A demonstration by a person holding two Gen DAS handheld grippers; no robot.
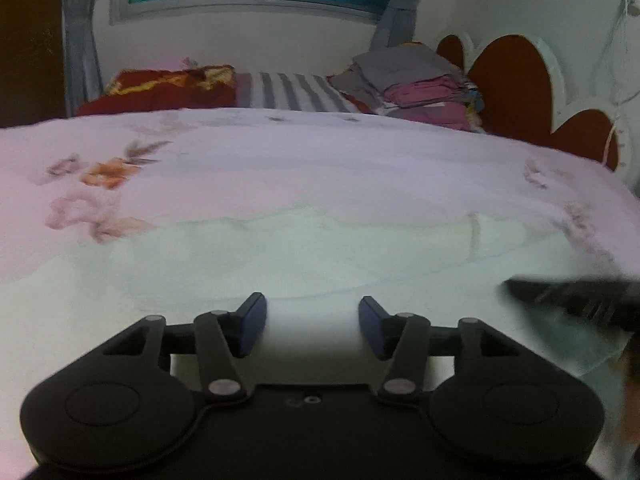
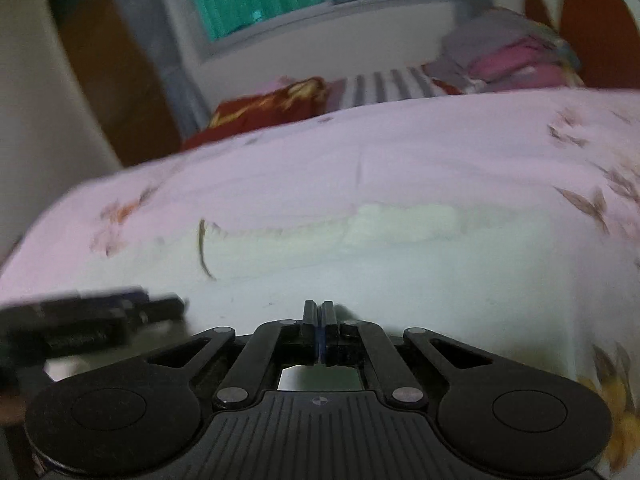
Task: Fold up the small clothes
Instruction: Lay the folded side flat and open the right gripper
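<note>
under my left gripper (image 1: 312, 326), jaws apart, the pale white cloth garment (image 1: 280, 264) lies spread for folding; right gripper (image 2: 319, 322) jaws together, holding nothing i can see.

Gripper housings: no readable text (only a small round crosshair mark on the right gripper (image 2: 319, 344), no letters)
Bedding and clothes: no labels legible
Walls, window: no signs or numbers

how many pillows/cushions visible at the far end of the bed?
2. A red patterned pillow at far left, and a grey-striped pillow beside it, centre. The folded laundry stack at far right may hide more.
</note>
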